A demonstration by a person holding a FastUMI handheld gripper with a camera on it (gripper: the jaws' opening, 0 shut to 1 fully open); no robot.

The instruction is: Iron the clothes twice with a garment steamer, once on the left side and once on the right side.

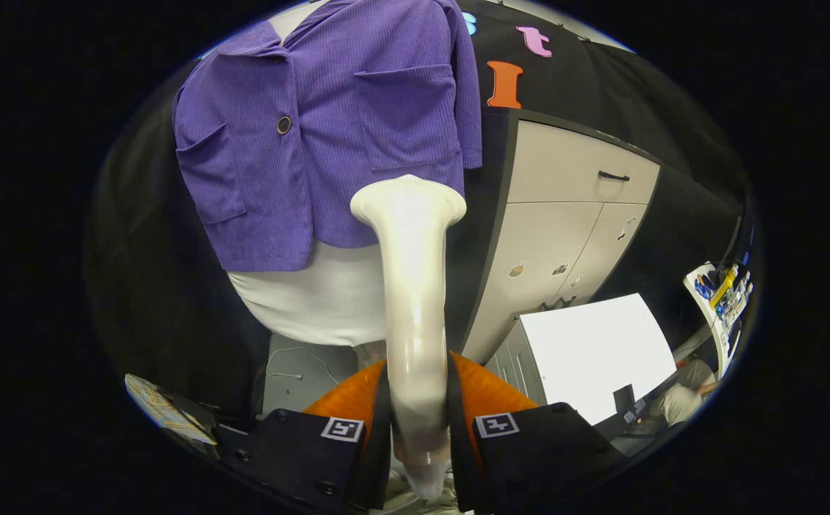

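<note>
While the jaws pinch the garment steamer [415,286] by its handle, its head sits at the purple jacket [329,136] hem, right of the button. Pass apparently underway; next, stroke along that panel.

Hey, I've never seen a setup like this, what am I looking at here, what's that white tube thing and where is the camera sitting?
The camera rides on a handheld gripper that a person carries, and it looks forward along the gripper's two fingers. Those fingers are closed on the white garment steamer; its flared head points up at the clothing. Ahead hangs a purple jacket over a white undergarment on a form. The steamer's head sits at the jacket's lower hem, on the side toward the cabinet; whether it touches the fabric I cannot tell. Beside the jacket stands a pale cabinet, with a white table lower down.
</note>
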